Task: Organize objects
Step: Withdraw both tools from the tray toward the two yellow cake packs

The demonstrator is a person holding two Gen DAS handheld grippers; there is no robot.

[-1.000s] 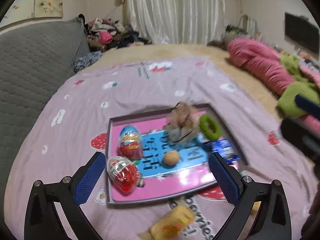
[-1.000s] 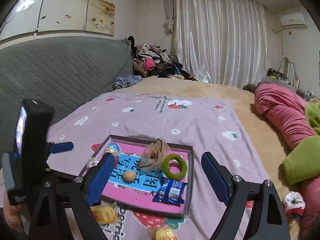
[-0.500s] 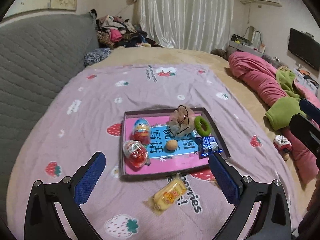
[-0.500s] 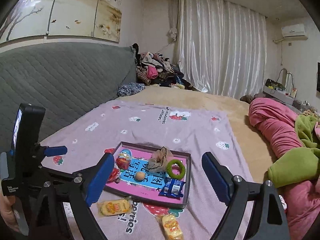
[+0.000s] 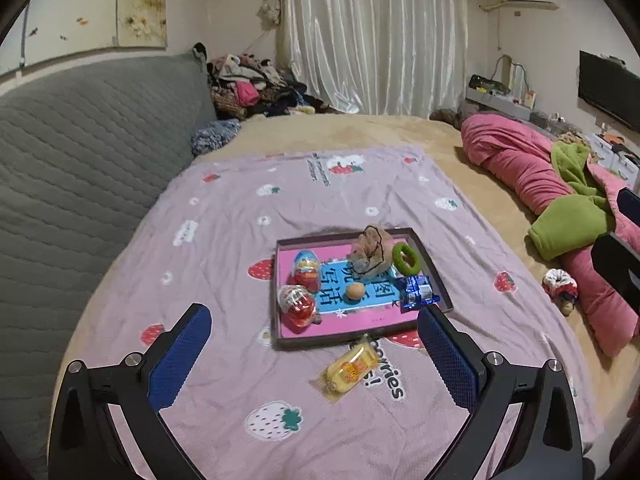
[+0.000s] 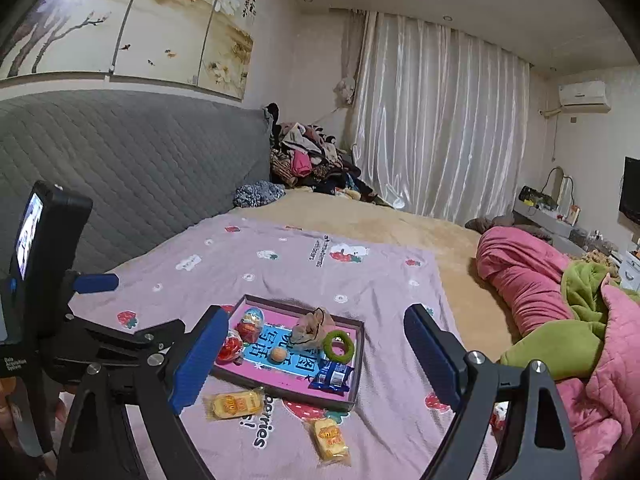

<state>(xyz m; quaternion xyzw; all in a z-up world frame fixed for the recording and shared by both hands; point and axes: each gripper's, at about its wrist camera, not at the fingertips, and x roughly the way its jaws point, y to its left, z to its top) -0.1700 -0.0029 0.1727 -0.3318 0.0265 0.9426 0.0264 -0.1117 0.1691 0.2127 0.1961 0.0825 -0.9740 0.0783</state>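
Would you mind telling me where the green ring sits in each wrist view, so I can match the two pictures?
Left wrist view: the green ring lies in the tray's far right corner, right of centre in the picture.
Right wrist view: the green ring lies by the tray's right wall, just below centre.
Shared landmark: the crumpled beige pouch, immediately left of the ring in both.

On the blanket (image 5: 224,240) below my fingers I read only "pories" and "!", while dark Chinese characters cross the tray's (image 5: 436,280) blue panel, too blurred to read.
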